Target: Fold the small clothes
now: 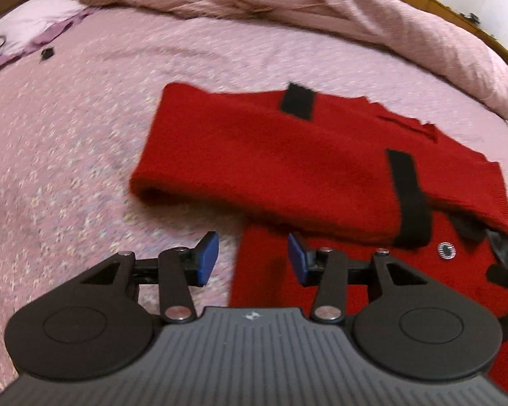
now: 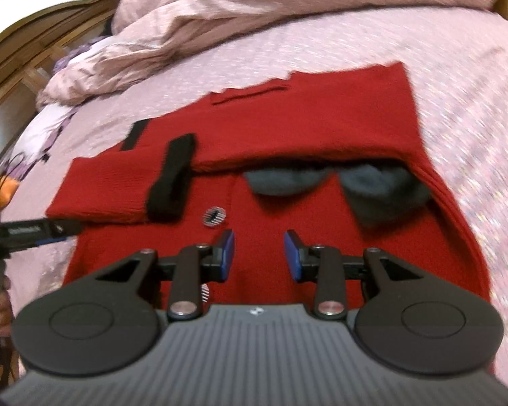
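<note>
Your bed [image 1: 84, 118] wears a pink flecked cover. On it lie the folded red sweater [image 1: 271, 155] and, behind, a rumpled pink duvet [image 1: 288, 3].

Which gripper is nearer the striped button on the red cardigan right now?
Right. The right gripper hovers just below the striped button; the left gripper sits off toward the cardigan's edge.

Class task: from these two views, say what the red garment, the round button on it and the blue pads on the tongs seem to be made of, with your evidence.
Red garment: probably knitted wool or acrylic; matte, with a ribbed hem.
Button: looks like shiny plastic or metal, striped; too blurred to tell.
Blue pads: likely rubber or foam; flat, dull colour.
</note>
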Demonstrator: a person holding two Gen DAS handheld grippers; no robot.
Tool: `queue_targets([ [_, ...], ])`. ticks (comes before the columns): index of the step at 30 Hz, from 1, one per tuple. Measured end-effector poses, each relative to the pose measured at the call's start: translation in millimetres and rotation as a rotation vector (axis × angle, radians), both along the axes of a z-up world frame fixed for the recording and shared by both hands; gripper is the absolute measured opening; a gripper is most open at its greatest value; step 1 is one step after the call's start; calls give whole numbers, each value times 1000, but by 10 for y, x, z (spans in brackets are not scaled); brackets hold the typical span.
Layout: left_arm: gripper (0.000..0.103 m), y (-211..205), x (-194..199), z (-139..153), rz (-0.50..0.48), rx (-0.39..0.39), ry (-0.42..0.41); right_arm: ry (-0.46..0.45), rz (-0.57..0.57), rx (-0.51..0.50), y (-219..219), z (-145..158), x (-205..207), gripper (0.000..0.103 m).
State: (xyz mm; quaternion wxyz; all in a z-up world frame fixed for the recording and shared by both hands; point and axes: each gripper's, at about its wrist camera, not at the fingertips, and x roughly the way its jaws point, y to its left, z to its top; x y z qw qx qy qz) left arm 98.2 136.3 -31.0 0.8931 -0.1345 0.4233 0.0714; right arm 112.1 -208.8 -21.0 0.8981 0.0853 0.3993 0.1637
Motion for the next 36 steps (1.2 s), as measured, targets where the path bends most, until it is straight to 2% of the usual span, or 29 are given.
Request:
queue_targets([
  [3,51,65,2,-78,19,-8,14,3,48,9,162,34,102,37],
  [6,51,52,28,-139,22,2,24,41,78,63,285,37,245,37],
  [13,52,3,58,-186,8,29,21,102,84,107,525,-45,523,37],
  [14,53,6,57,-189,7,29,20,115,80,120,554,-68,569,41],
  [15,53,11,57,-191,6,28,19,122,81,130,582,-87,600,53],
  [16,53,14,49,-194,5,28,18,123,81,141,608,-101,623,59],
  [25,57,-23,69,-201,-5,54,3,110,102,105,873,-244,903,59],
  [36,58,4,92,-231,4,44,-11,90,123,110,1024,-268,974,59],
])
